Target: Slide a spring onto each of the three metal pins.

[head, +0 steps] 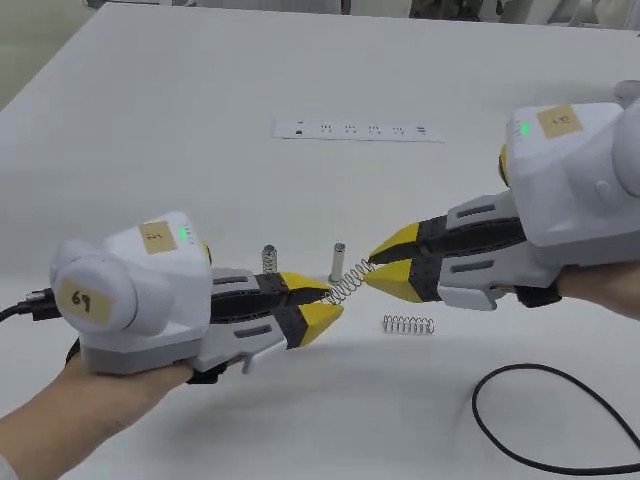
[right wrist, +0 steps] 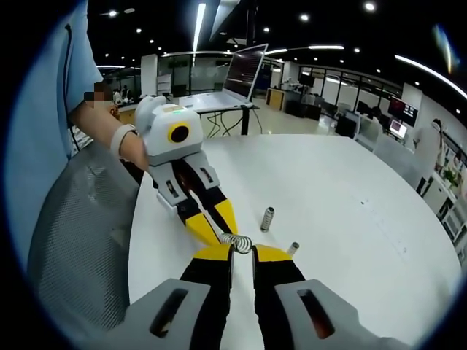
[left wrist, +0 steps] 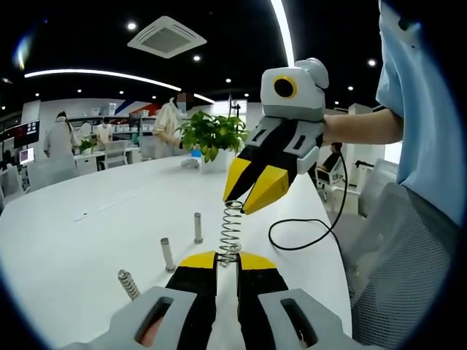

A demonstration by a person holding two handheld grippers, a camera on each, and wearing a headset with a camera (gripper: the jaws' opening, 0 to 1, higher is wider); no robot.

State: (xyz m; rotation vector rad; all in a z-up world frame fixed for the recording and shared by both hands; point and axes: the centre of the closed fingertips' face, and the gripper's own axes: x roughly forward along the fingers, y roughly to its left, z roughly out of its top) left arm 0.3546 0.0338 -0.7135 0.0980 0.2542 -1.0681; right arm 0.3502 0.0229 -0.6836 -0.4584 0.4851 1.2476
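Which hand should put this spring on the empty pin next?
Probably the right gripper: its jaws grip the spring and the bare pin sits just past their tips. The left gripper holds the other end.

One thin coil spring (head: 347, 283) hangs slanted mid-air before the bare upright pin (head: 339, 262), a second spring (head: 408, 324) lies flat nearby, and a third spring (head: 269, 262) rings another pin (head: 269, 247).

A black cable (head: 474, 405) is looped on the white table (head: 200, 120) at the near right. A printed label strip (head: 358, 130) is laid flat farther back. A potted plant (left wrist: 211, 135) is set at the far end.
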